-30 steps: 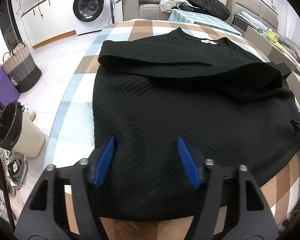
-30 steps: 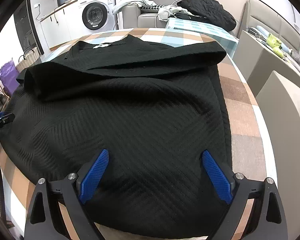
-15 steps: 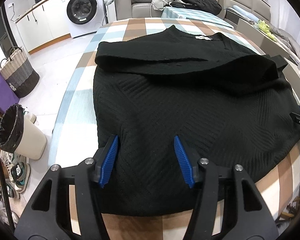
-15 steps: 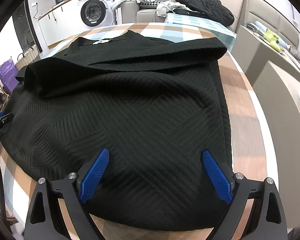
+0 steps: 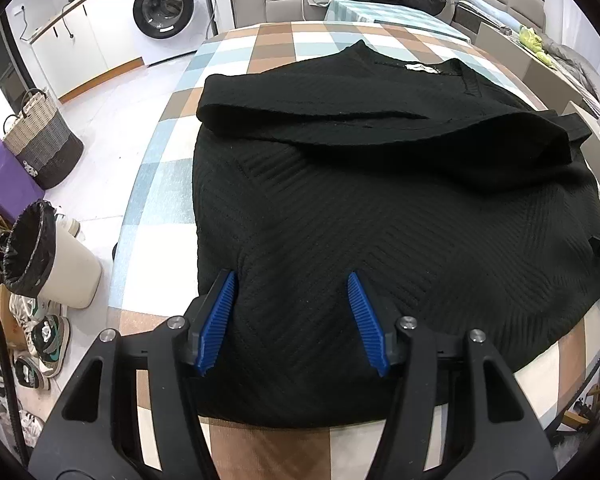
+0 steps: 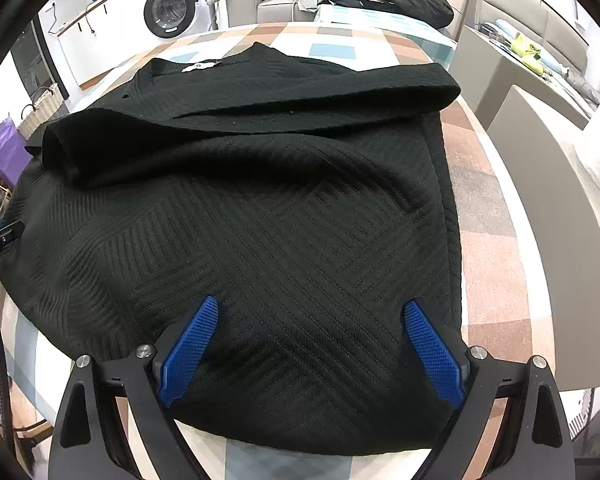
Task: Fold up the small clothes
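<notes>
Left wrist view
My left gripper (image 5: 292,280): jaws apart, about halfway, with blue ribbed pads; nothing is clamped between them.
What it is over: the near left part of the black sweater (image 5: 380,220), close to its left edge; the knit shows in the gap between my pads, and I cannot tell whether the tips rest on the cloth or hang just above it.
Sweater: spread flat on the checked tabletop (image 5: 156,184), neckline and white label at the far end, both sleeves folded across the chest in a band.
Other gripper: a bit of black and blue at the right rim, by the sweater's right edge.
Around: bin (image 5: 40,256) and shoes on the floor to the left, basket (image 5: 40,136) beyond, washing machine (image 5: 164,8) at the back.

Right wrist view
My right gripper (image 6: 312,308): jaws wide apart, blue dotted pads; they hold nothing.
What it is over: the near right part of the sweater (image 6: 280,208), near the hem; contact of the tips with the cloth I cannot tell.
Sweater: the folded sleeves lie across the far half, and the hem reaches the near edge of the tabletop (image 6: 488,208).
Other gripper: its tip shows at the left rim, beside the sweater's left edge.
</notes>
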Tool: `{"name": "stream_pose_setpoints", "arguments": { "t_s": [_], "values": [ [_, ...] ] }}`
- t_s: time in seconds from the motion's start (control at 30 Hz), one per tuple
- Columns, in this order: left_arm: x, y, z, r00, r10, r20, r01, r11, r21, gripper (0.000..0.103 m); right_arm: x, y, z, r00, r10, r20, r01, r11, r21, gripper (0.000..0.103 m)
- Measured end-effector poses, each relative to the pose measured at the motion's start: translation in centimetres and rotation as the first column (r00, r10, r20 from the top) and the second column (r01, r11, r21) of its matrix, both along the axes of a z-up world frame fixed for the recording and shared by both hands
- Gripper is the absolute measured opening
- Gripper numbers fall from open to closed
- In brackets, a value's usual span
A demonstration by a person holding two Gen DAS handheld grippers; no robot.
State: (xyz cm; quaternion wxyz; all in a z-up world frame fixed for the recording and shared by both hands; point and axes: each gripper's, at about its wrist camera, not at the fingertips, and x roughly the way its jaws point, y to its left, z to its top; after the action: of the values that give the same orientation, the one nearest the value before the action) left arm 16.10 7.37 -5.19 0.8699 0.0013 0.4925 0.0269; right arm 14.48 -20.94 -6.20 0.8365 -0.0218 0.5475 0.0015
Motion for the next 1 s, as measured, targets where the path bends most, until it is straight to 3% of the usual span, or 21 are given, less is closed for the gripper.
{"name": "stream_pose_setpoints", "arguments": {
  "t_s": [0.5, 0.67, 0.77, 0.87, 1.0],
  "values": [
    [0.3, -0.4, 0.2, 1.000, 0.014, -0.023, -0.014, 1.000, 0.010, 0.054, 0.7, 0.6, -0.5, 0.999, 0.013, -0.040, -0.014, 1.000, -0.022, 0.098],
    [0.7, -0.2, 0.7, 0.999, 0.041, -0.030, -0.041, 0.999, 0.007, 0.054, 0.8, -0.3, -0.1, 1.000, 0.022, 0.003, -0.022, 1.000, 0.017, 0.098],
    [0.7, 0.3, 1.8, 0.999, 0.054, -0.002, -0.054, 0.998, -0.031, 0.054, 0.8, -1.2, 0.9, 0.999, 0.016, 0.050, -0.018, 0.998, 0.058, 0.098],
    [0.8, 1.4, 3.1, 0.997, 0.067, 0.031, -0.063, 0.990, -0.124, 0.055, 1.1, -1.9, 2.1, 0.996, 0.004, 0.084, -0.012, 0.995, 0.098, 0.098],
    [1.7, 3.1, 4.3, 0.991, 0.110, 0.074, -0.090, 0.968, -0.234, 0.060, 2.1, -3.7, 4.5, 0.984, -0.043, 0.175, 0.002, 0.974, 0.226, 0.098]
  ]
}}
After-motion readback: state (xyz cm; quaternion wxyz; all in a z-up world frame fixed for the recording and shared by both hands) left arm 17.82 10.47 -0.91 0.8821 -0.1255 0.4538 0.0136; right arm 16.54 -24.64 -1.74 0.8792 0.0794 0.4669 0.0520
